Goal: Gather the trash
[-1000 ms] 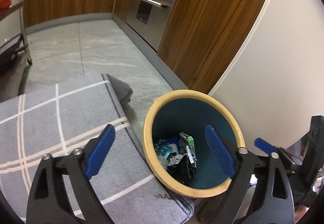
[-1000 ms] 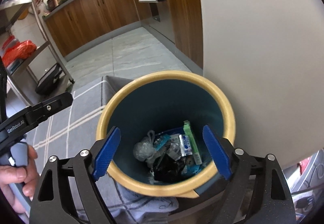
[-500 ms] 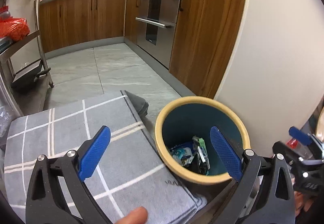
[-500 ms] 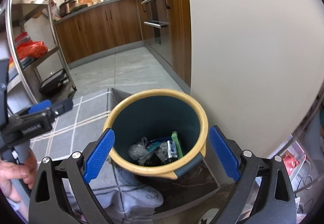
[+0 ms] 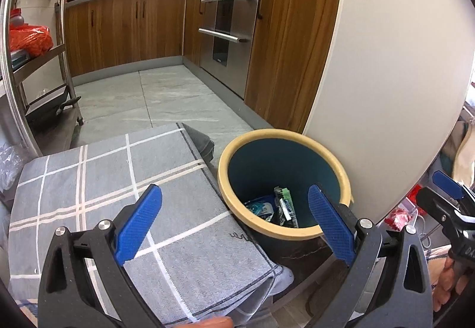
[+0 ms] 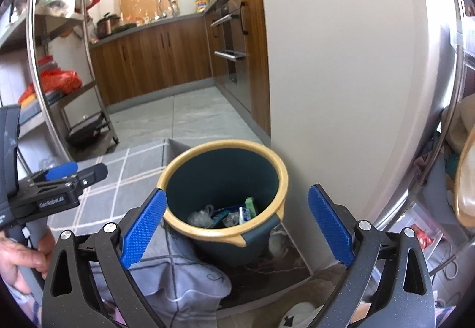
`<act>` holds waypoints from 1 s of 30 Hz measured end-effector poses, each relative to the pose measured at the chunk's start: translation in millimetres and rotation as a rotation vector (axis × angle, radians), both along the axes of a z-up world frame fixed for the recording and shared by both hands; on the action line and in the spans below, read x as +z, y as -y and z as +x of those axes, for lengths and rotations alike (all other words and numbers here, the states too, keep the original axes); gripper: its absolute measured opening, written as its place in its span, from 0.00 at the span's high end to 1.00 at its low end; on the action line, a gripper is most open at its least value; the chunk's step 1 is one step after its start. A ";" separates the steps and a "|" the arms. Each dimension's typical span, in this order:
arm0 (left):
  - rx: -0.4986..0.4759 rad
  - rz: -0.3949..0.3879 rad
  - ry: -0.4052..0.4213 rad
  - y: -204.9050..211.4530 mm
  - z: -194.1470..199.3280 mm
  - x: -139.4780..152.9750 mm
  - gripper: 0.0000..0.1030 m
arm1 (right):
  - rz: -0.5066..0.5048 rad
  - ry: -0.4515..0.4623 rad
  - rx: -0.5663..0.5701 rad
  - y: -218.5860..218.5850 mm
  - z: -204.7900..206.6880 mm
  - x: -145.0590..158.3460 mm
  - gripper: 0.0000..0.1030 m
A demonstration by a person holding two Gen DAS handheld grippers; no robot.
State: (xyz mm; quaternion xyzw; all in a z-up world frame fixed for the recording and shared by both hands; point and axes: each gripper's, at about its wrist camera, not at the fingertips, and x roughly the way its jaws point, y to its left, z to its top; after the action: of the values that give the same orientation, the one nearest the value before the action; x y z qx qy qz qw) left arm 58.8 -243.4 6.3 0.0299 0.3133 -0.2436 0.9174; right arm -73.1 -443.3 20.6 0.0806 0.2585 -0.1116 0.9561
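A dark teal bin with a yellow rim (image 5: pixel 283 135) stands on the floor against a white wall; it also shows in the right wrist view (image 6: pixel 225 144). Trash (image 5: pixel 277 207) lies at its bottom: wrappers, a green packet and crumpled plastic (image 6: pixel 225 215). My left gripper (image 5: pixel 234 219) is open and empty, above the cloth edge and the bin. My right gripper (image 6: pixel 236 224) is open and empty, above and in front of the bin. The left gripper also shows at the left of the right wrist view (image 6: pixel 63 179).
A grey checked cloth (image 5: pixel 118 194) covers a surface left of the bin. A metal shelf rack (image 5: pixel 35 66) with a red bag (image 5: pixel 28 40) stands at the left. Wooden cabinets (image 5: pixel 124 31) and an oven (image 5: pixel 225 31) line the far side. The white wall (image 5: pixel 386 75) rises right.
Both grippers have pulled up and back from the bin, so it looks smaller and lower in both views. More of the kitchen shows. Both stay open and empty.
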 end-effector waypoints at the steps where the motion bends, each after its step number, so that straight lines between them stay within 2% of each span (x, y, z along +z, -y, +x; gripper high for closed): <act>1: 0.001 0.000 0.005 0.5 -0.6 1.0 0.06 | 0.008 0.003 -0.005 1.9 0.4 0.2 0.07; 11: -0.013 0.031 0.024 13.8 -5.5 0.1 0.06 | 0.056 0.018 -0.022 11.5 2.6 -2.4 0.07; 30: -0.033 0.043 0.011 20.7 -5.6 -4.1 0.06 | 0.063 -0.022 -0.014 11.0 11.5 -11.0 0.07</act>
State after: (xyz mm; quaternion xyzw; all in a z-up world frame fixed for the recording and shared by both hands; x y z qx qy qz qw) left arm 53.1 -264.1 2.2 0.0562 0.3131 -0.2515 0.9141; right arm -61.6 -454.3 9.6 0.1113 0.2721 -0.1109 0.9494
